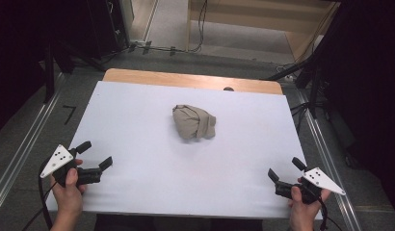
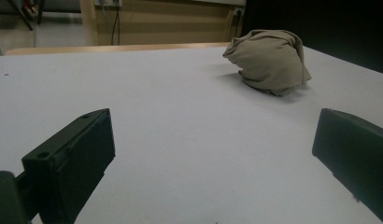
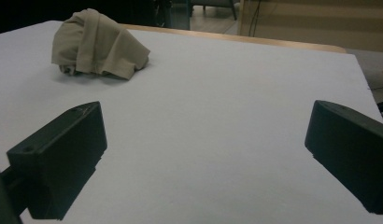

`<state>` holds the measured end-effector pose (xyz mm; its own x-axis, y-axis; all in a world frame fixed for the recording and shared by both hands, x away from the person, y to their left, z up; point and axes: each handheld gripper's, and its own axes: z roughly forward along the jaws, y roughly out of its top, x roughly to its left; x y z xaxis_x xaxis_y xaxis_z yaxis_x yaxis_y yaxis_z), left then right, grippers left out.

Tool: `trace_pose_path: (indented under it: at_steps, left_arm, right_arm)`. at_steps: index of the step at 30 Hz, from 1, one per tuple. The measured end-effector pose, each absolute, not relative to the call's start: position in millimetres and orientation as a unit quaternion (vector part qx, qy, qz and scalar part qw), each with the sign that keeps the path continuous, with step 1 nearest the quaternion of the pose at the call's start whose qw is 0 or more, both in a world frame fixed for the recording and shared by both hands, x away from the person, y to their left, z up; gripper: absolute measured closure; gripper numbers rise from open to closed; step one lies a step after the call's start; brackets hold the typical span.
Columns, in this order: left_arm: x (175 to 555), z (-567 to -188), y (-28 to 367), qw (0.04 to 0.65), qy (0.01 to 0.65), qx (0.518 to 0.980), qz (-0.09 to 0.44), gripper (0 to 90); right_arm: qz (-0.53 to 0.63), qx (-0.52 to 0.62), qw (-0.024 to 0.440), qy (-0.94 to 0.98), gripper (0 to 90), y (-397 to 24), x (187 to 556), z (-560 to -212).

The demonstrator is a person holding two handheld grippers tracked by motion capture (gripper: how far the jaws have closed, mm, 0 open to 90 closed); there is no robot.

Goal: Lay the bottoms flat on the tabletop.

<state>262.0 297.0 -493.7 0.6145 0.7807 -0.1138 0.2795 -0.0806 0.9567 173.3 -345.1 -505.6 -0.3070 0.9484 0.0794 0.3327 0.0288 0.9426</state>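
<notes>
A crumpled beige cloth (image 1: 194,121) lies bunched near the middle of the white table (image 1: 138,120). My left gripper (image 1: 95,154) rests open at the near left corner, jaws wide apart with nothing between them, pointing toward the cloth (image 2: 270,60), which lies well ahead of it. At the near right corner my right gripper (image 1: 285,170) is open too, its jaws bare. From it the cloth (image 3: 97,45) sits far off at the upper left.
A strip of bare wood (image 1: 186,79) runs along the table's far edge. Metal rails (image 1: 22,144) flank the table on both sides, with cables and dark stands on the floor beyond. White surface (image 3: 217,116) stretches between both grippers and the cloth.
</notes>
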Motion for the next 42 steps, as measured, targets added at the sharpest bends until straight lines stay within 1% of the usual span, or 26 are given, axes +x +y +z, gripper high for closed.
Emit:
trace_pose_path:
  at_steps: [5, 10, 15, 22, 24, 30, 31, 33, 34, 35, 39, 40, 42]
  left_arm:
    - [262.0, -494.6, 295.0, 0.558, 0.376, 0.705, 0.226, 0.0]
    - [261.8, -495.3, 292.3, 0.554, 0.370, 0.711, 0.226, 0.0]
    - [262.2, -495.6, 291.7, 0.554, 0.369, 0.712, 0.223, 0.0]
    - [262.7, -496.1, 292.7, 0.556, 0.371, 0.710, 0.220, 0.0]
    - [262.5, -496.1, 292.7, 0.558, 0.371, 0.710, 0.219, 0.0]
    - [261.8, -496.4, 291.3, 0.555, 0.367, 0.713, 0.221, 0.0]
    - [261.6, -496.4, 291.2, 0.555, 0.366, 0.714, 0.220, 0.0]
    - [261.3, -496.7, 291.8, 0.558, 0.366, 0.712, 0.219, 0.0]
    - [261.2, -496.7, 292.5, 0.559, 0.366, 0.712, 0.217, 0.0]
    - [261.1, -496.6, 292.8, 0.559, 0.367, 0.711, 0.216, 0.0]
    - [260.9, -496.6, 292.8, 0.560, 0.365, 0.712, 0.215, 0.0]
    - [261.0, -496.7, 292.8, 0.559, 0.364, 0.713, 0.214, 0.0]
    - [261.1, -496.8, 292.9, 0.560, 0.366, 0.712, 0.213, 0.0]
  right_arm:
    - [0.494, 0.491, 0.299, 0.652, 0.0, -334.0, 176.3, -498.3]
    - [0.501, 0.471, 0.295, 0.664, 0.0, -320.0, 184.3, -488.9]
    - [0.504, 0.455, 0.285, 0.677, 0.0, -295.9, 204.5, -477.7]
    - [0.506, 0.424, 0.270, 0.701, 0.0, -252.7, 251.4, -456.1]
    - [0.506, 0.418, 0.270, 0.705, 0.0, -248.3, 256.6, -454.3]
    - [0.504, 0.394, 0.247, 0.728, 0.0, -212.5, 295.1, -443.1]
    - [0.504, 0.390, 0.239, 0.732, 0.0, -202.9, 307.2, -441.6]
    - [0.501, 0.388, 0.234, 0.737, 0.0, -198.4, 313.4, -441.2]
    - [0.496, 0.386, 0.226, 0.744, 0.0, -190.1, 325.6, -441.7]
    - [0.496, 0.386, 0.226, 0.744, 0.0, -190.1, 325.6, -441.7]
    - [0.486, 0.386, 0.210, 0.756, 0.0, -174.1, 348.9, -446.7]
    - [0.482, 0.390, 0.199, 0.759, 0.0, -166.3, 359.3, -450.0]
    - [0.479, 0.392, 0.195, 0.761, 0.0, -162.4, 364.1, -452.0]
